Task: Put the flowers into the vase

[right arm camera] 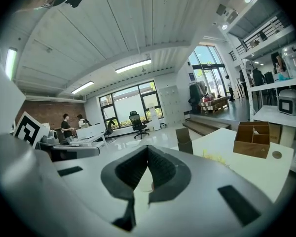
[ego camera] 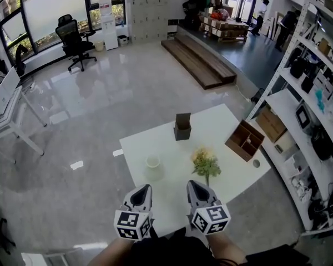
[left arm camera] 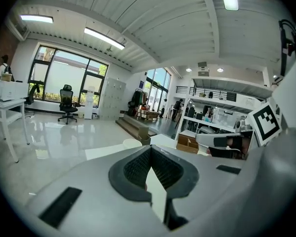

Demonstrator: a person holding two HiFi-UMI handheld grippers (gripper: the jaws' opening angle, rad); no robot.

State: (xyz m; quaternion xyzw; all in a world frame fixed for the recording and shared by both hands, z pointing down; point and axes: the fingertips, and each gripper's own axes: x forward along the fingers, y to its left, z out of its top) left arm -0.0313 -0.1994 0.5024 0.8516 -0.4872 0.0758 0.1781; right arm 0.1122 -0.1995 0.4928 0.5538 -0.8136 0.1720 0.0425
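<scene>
Left tool [ego camera: 144, 189] and right tool [ego camera: 196, 185] both clenched, empty, side by side. Flowers [ego camera: 205, 162] lay on surface [ego camera: 211, 126] just ahead of right tool; white vase [ego camera: 152, 161] ahead of left.

The left gripper [ego camera: 144, 188] and right gripper [ego camera: 193, 185] share pale grey shells that taper forward. Black ribbed pads [right arm camera: 163, 169] line the jaws, and black rectangular slots sit on top. Each carries a white cube [ego camera: 133, 225] with black square markers. The person wears dark clothing [ego camera: 166, 251].
</scene>
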